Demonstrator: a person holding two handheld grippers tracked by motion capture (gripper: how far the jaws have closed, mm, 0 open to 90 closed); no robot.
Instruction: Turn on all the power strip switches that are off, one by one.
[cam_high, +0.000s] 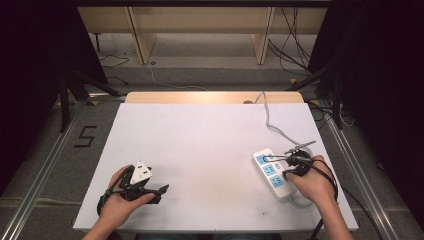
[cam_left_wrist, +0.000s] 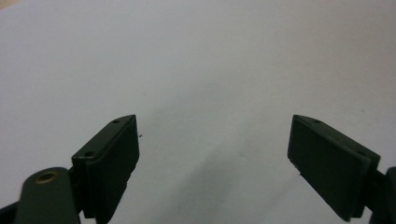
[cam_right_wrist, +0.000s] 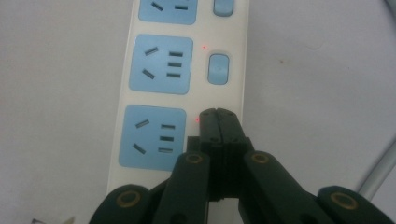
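the right gripper (cam_right_wrist: 217, 114) has its fingers pressed together into one blunt tip, set on the power strip (cam_right_wrist: 125, 93) at the counter's (cam_high: 200, 150) right edge, seemingly to push a rocker switch (cam_right_wrist: 218, 68). the left gripper (cam_left_wrist: 212, 154) waits spread wide, holding nothing, over bare counter.
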